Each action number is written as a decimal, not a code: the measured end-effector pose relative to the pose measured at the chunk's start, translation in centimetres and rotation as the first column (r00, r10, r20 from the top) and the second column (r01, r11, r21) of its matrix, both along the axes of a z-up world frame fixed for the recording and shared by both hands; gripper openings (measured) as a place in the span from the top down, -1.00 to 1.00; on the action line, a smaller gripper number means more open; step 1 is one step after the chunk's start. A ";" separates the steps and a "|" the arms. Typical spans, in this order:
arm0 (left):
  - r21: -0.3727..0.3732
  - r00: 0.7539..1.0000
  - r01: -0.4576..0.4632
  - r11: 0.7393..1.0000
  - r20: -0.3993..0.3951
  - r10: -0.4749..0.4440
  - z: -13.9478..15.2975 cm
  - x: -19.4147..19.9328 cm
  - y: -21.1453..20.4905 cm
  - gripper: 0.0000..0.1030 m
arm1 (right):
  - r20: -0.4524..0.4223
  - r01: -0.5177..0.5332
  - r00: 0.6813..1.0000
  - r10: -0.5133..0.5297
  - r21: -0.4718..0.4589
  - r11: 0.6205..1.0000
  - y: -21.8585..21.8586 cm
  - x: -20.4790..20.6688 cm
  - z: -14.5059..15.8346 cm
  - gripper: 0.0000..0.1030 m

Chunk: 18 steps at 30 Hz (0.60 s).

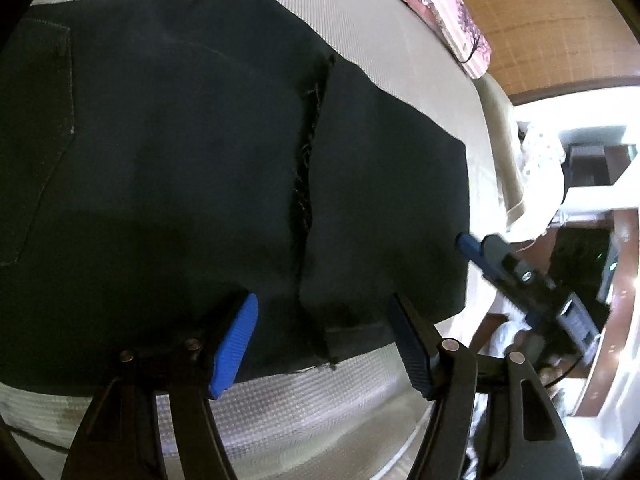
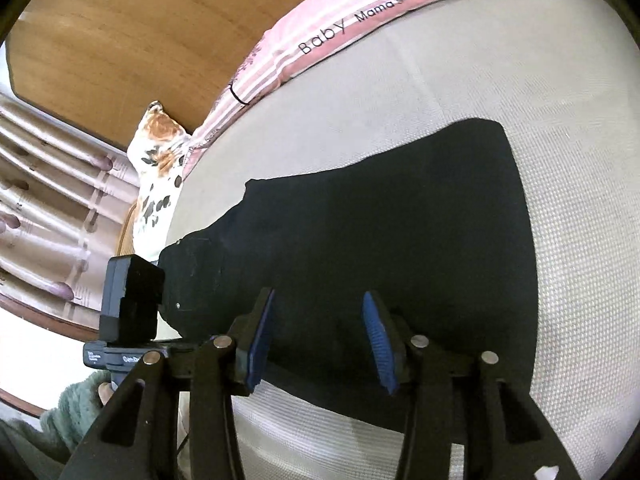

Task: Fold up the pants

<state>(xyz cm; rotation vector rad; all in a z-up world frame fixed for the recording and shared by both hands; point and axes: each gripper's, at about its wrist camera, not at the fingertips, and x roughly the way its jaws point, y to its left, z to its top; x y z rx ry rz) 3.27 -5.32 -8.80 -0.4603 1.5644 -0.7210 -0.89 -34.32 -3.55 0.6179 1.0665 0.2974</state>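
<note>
Beige, waffle-textured mattress cover (image 2: pixel 440 92) fills both views; it is a bed, and the dark navy, heavy-woven pants (image 1: pixel 180 160) lie flat on it. Nearest the left camera, the left tongs (image 1: pixel 324 344) hang wide open just over the near edge of the cloth, their ribbed blue pads (image 1: pixel 234 348) gripping nothing. The right tongs (image 2: pixel 318 344) are likewise spread and empty over their own stretch of the garment (in the left view they show at the cloth's right edge).

Beyond the pads, a frayed raw seam (image 1: pixel 310 152) marks where one layer overlaps another, and a stitched back pocket (image 1: pixel 36 140) shows at the left. I judge the pants already doubled over at least once, with a further fold and squaring-up probably left. The fabric looks stiff enough to hold a crease.

Farthest off lie a pink striped pillow printed "Baby" (image 2: pixel 320 36) and a wooden headboard (image 2: pixel 140 32).
</note>
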 end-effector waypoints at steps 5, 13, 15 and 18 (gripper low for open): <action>-0.036 0.997 -0.039 0.999 -0.063 0.036 -0.6 0.6 -0.6 -0.30 | -0.011 0.008 1.000 -0.008 0.021 1.000 -0.2 0.0 -1.0 0.16; -0.074 0.984 -0.073 0.995 -0.167 0.060 -1.7 0.3 -2.2 0.06 | -0.019 0.020 1.000 -0.019 0.035 0.999 -0.6 0.3 -1.9 0.15; -0.045 0.982 -0.082 0.996 -0.172 0.073 -2.1 0.6 -2.4 0.43 | -0.025 0.027 0.999 -0.026 0.036 0.999 -0.9 0.3 -2.1 0.14; 0.013 0.982 -0.097 0.995 -0.160 0.098 -2.3 0.9 -2.7 0.81 | -0.027 0.032 0.999 -0.031 0.038 0.999 -1.1 0.4 -2.3 0.14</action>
